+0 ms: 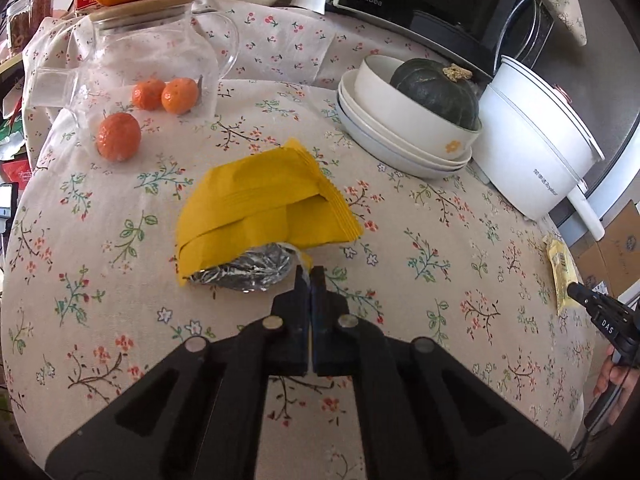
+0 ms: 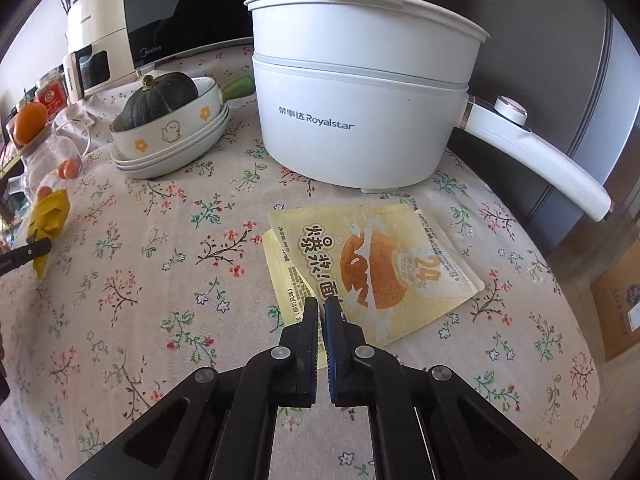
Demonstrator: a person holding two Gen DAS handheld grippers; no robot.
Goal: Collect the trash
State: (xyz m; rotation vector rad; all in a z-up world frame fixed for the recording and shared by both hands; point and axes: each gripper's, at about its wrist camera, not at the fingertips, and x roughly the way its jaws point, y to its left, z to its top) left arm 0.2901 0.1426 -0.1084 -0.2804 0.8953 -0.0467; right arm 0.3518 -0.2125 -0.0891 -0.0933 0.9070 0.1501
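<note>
A round table under a floral tablecloth (image 1: 400, 208) carries everything. At its back edge stand a Midea microwave (image 1: 432, 0) and a white Royalstar electric pot (image 2: 360, 92), whose long handle reaches out toward the table's right rim. Left of the pot, a stack of white bowls (image 1: 404, 120) holds a dark green squash (image 1: 436, 88). A glass jar (image 1: 152, 60) with a wooden lid and an orange on top stands at the far left, with small mandarins (image 1: 119, 136) just beside it.

The yellow snack wrapper (image 1: 260, 208) lies crumpled near the table's middle, its torn end showing crinkled silver foil lining toward the camera. The left gripper (image 1: 310, 274) has its fingers pressed together on the near corner of that wrapper, by the foil.

The pale yellow bread wrapper (image 2: 372, 268) lies flat in front of the pot, printed with a round bun and Chinese characters, one flap folded under at its left. The right gripper (image 2: 321, 306) has its fingers drawn almost together over the wrapper's near edge; whether they pinch it I cannot tell.

Open cloth stretches between the two wrappers and along the near edge.
</note>
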